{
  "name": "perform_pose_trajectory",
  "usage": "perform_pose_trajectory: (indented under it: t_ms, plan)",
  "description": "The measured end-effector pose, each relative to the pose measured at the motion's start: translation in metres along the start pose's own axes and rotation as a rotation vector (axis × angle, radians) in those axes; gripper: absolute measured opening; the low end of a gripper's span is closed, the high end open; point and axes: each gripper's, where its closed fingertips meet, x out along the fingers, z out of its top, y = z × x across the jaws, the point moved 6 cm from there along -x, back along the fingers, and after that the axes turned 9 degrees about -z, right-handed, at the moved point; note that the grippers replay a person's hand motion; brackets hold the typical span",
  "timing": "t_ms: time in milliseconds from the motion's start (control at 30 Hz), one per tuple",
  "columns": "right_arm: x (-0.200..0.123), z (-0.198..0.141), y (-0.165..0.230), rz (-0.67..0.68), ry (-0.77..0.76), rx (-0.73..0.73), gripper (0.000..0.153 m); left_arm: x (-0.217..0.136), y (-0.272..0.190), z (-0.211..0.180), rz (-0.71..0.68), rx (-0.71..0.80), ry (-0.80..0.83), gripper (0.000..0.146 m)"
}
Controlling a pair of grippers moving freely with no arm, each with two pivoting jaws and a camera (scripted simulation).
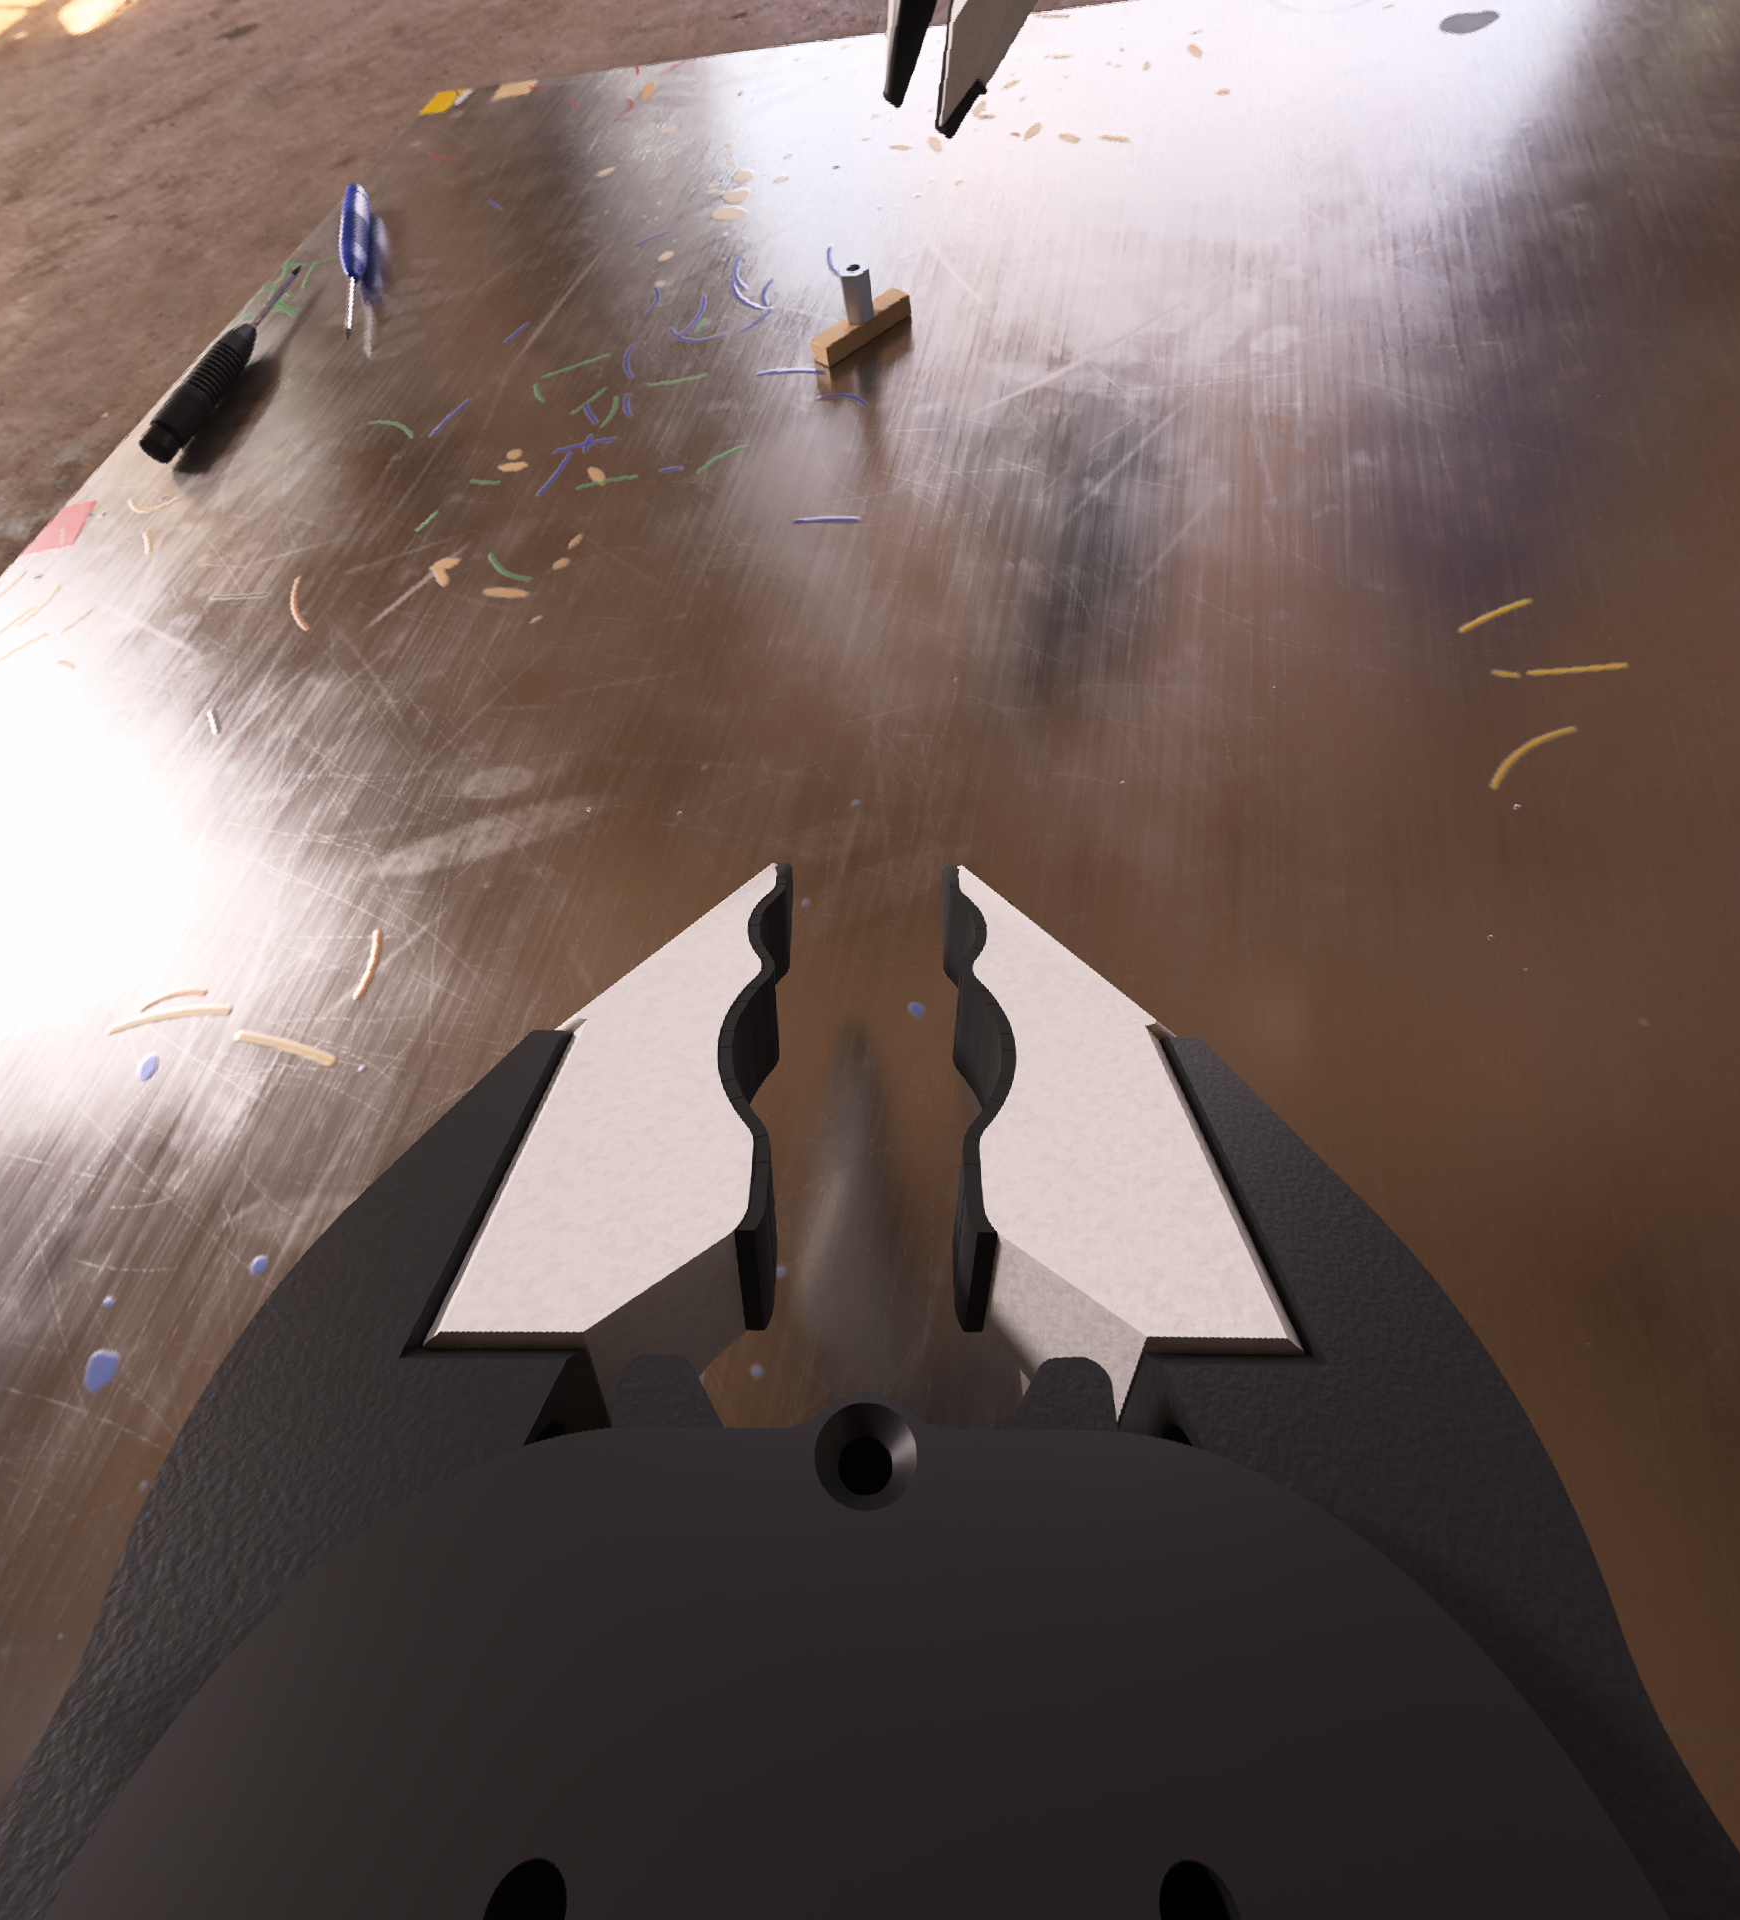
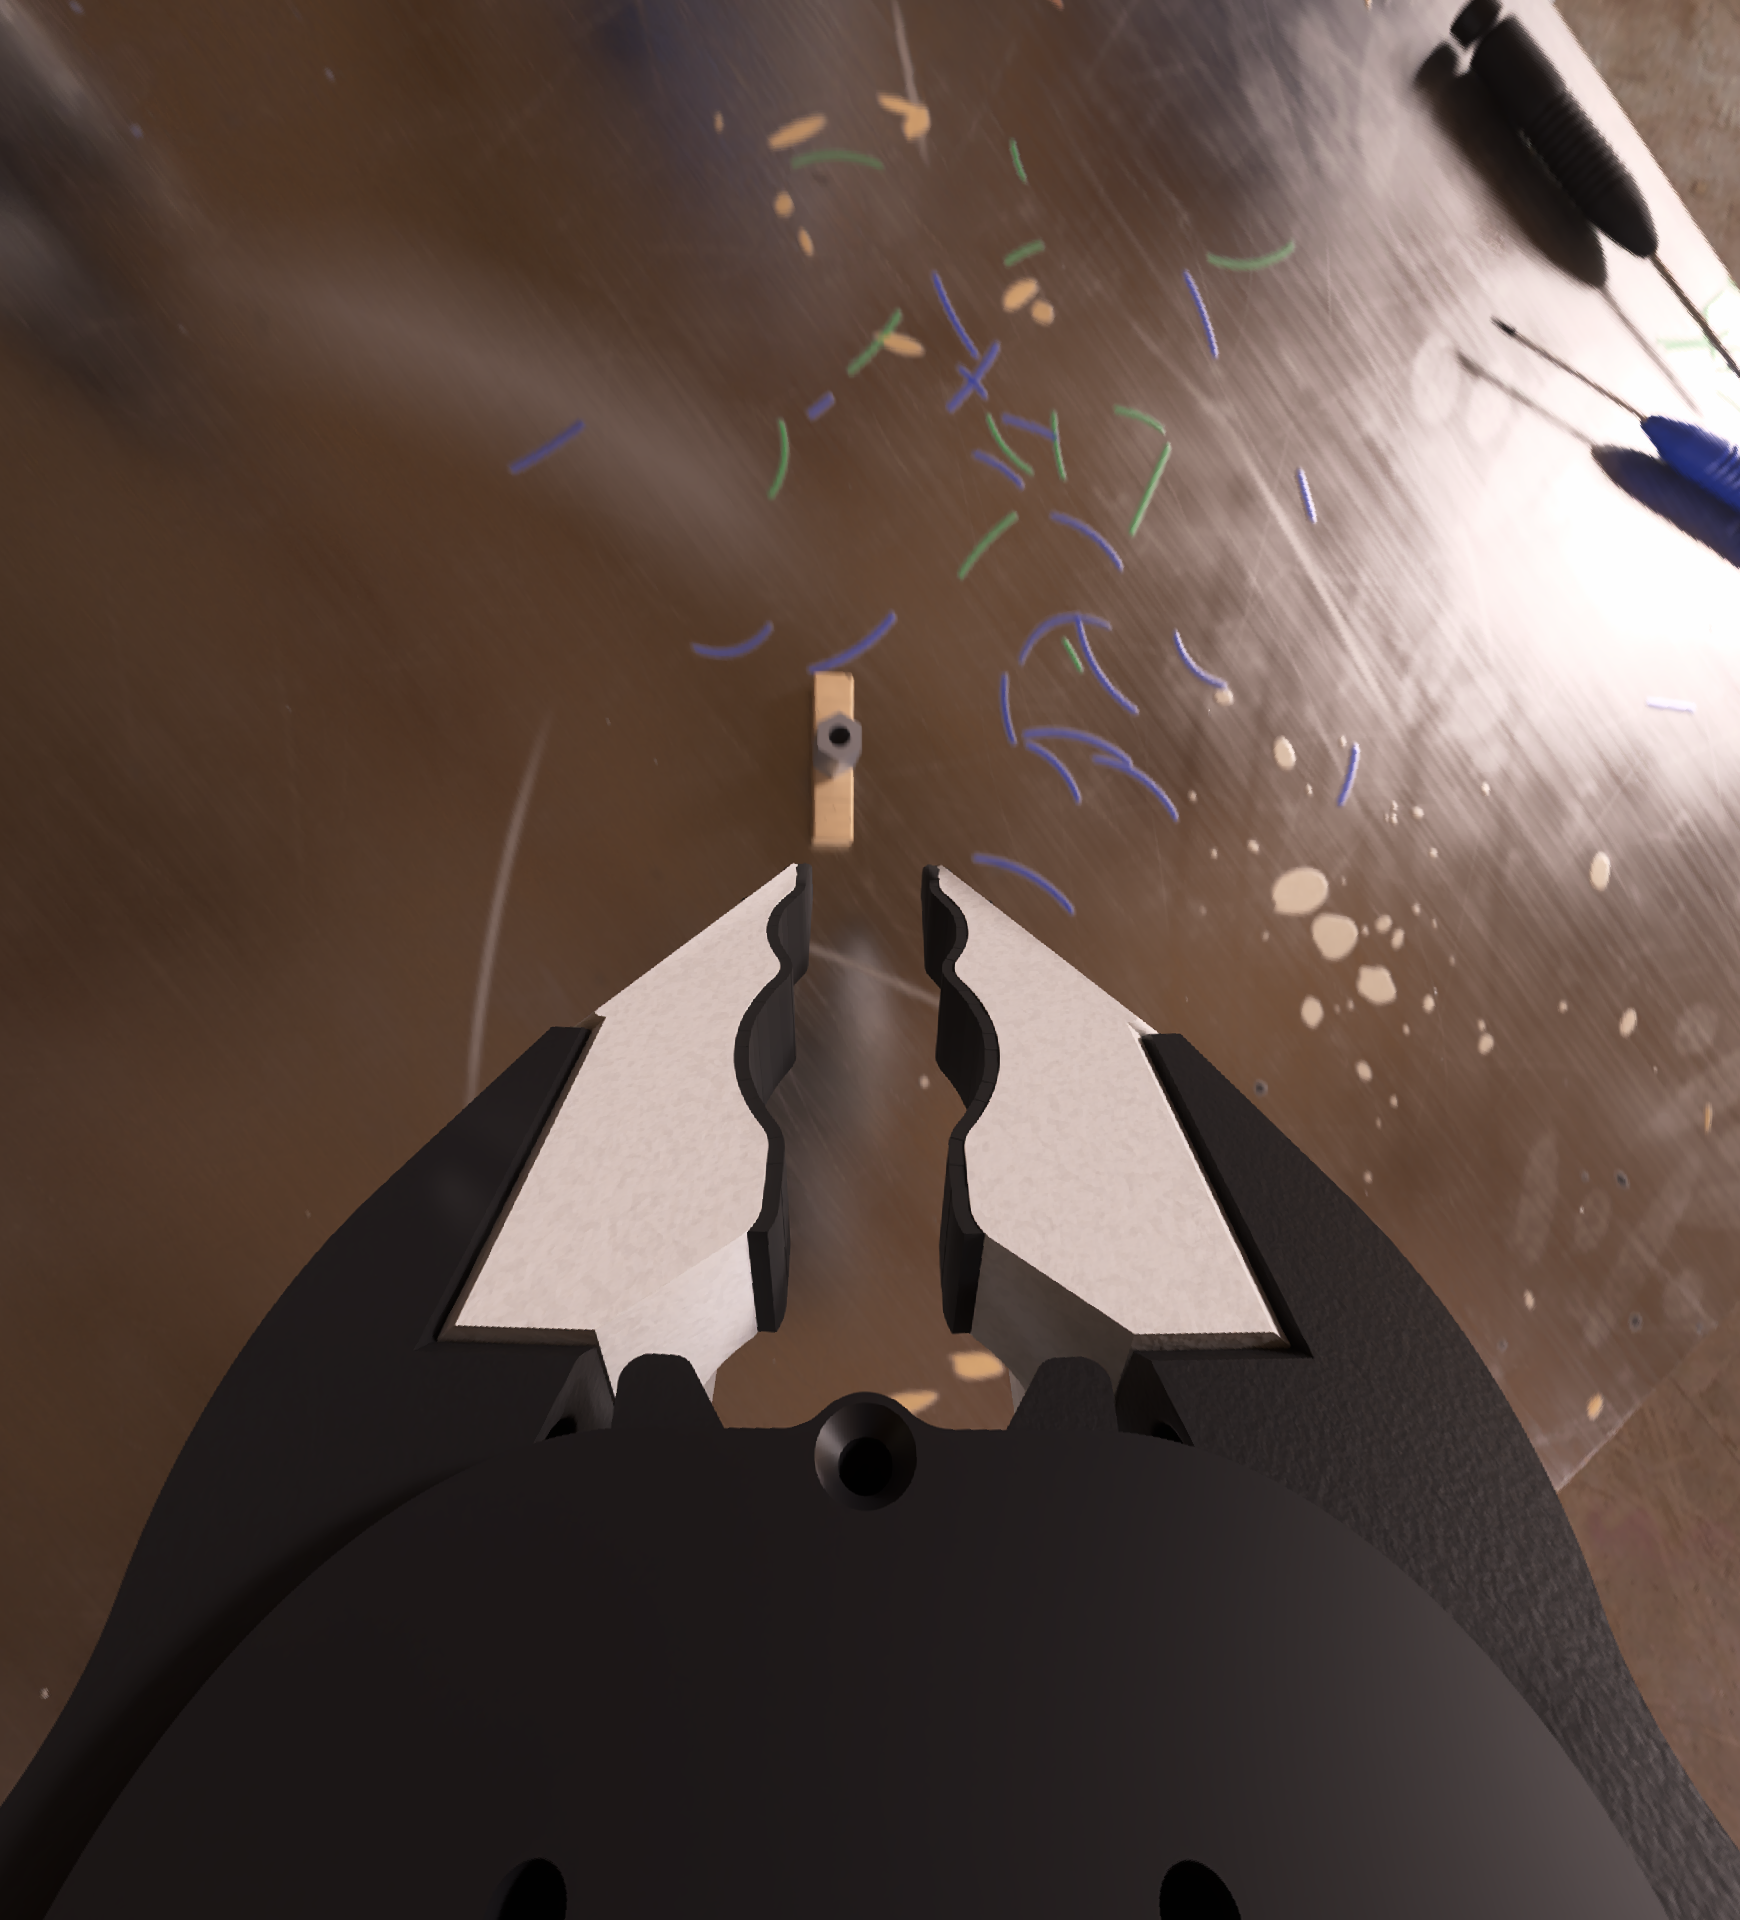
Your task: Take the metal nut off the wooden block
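We see a tall hexagonal metal nut (image 2: pixel 836 740) upright on a slim wooden block (image 2: pixel 833 762), scratched steel worktop (image 2: pixel 326 831), right hand-held gripper (image 2: pixel 866 871) hovering near, parted, empty, left hand-held gripper (image 1: pixel 867 871) likewise, perhaps farther off.

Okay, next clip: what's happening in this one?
Nothing is held yet. The metal nut stands upright on the wooden block on a scratched metal table. The right gripper hovers open above it, looking down. The left gripper is open too, farther off. Two screwdrivers, one black and one blue, lie aside.
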Motion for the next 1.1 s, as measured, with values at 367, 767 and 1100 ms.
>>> perform_pose_trajectory:
  t_ms: [367,767,1100]
  plan:
    - [0.022,0.004,0.008,0.054,0.009,0.006,0.022,0.001,0.0,0.0,-0.002,-0.003,0.003,0.028]
    - [0.052,0.011,0.007,0.146,0.031,0.102,0.018,-0.001,-0.002,0.003,-0.006,-0.002,-0.006,0.028]
    - [0.042,0.015,0.004,0.134,-0.023,0.109,0.01,-0.008,-0.008,0.012,-0.041,0.012,-0.071,0.034]
